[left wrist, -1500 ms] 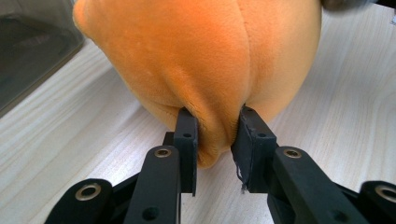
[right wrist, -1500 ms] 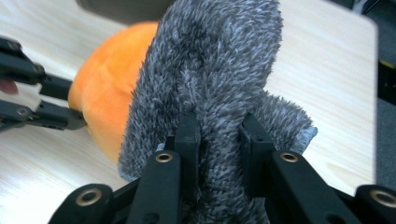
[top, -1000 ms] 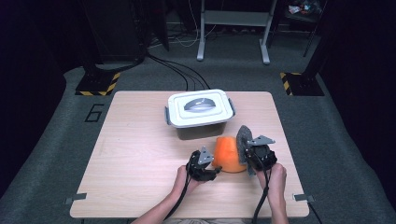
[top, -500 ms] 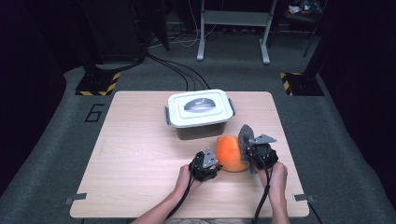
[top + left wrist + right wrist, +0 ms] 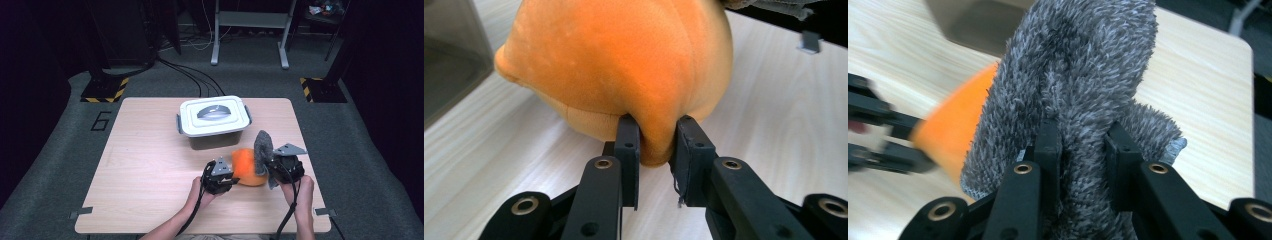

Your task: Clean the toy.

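Left tool [image 5: 653, 145]: clamped on a pinch of the orange plush [image 5: 624, 65], the fold squeezed tight between the jaws, low at the plush's near end.
Right tool [image 5: 1079, 145]: closed on the grey fuzzy cloth [image 5: 1078, 65], which stands up from the jaws and leans against the plush.
Hands: seen in the high view at the near edge of the bench [image 5: 150, 165], left tool [image 5: 220, 176] and right tool [image 5: 284, 165] on either side of the plush [image 5: 246, 166].
What changed: over the last second the pair of tools and the plush were pulled back a bit toward the person, away from the box; both grips look the same as before.
Plush now: resting on the bench, near the front, right of centre, touched by the cloth [image 5: 262, 146] on its right side.
Box [image 5: 214, 121]: white, lid shut, handle on top, farther back at mid-bench, just apart from the plush.
Read on it: probably the cloth is being worked over or around the plush while it's held steady; the box hasn't been opened, so any putting away looks not yet begun.
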The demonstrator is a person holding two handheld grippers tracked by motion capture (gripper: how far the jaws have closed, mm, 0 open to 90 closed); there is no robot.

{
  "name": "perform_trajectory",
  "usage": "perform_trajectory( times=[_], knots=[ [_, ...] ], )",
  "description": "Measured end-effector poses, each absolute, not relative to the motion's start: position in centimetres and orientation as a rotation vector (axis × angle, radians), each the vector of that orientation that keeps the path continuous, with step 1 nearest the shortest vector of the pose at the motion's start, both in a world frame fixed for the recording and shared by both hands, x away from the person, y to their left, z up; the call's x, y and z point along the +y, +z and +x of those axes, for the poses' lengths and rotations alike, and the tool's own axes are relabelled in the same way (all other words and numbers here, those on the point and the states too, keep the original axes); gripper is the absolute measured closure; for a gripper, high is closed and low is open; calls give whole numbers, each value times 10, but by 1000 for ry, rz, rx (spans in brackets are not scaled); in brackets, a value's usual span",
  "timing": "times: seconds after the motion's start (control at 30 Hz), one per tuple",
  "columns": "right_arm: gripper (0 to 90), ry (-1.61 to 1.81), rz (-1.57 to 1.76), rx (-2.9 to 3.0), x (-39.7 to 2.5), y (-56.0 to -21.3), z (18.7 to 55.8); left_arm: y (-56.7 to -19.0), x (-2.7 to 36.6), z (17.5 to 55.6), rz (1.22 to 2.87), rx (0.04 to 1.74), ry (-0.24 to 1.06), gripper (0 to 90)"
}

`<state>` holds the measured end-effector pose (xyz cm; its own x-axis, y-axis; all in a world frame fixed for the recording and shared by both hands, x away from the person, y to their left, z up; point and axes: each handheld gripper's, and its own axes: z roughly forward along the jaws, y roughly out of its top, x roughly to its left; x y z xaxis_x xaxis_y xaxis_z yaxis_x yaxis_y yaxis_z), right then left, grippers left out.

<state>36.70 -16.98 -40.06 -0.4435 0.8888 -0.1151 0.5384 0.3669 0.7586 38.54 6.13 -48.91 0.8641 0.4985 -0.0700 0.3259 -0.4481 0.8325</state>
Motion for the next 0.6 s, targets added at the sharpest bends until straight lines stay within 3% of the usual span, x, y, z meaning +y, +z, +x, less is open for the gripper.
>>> perform_trajectory(
  times=[0.3,0.6],
  knots=[
    [722,846,1162,2200,-136,-416,375,-491,58,384,2112,587,243,738],
    [727,753,1130,2157,-133,-421,377,-492,58,385,2094,591,254,739]
  ],
)
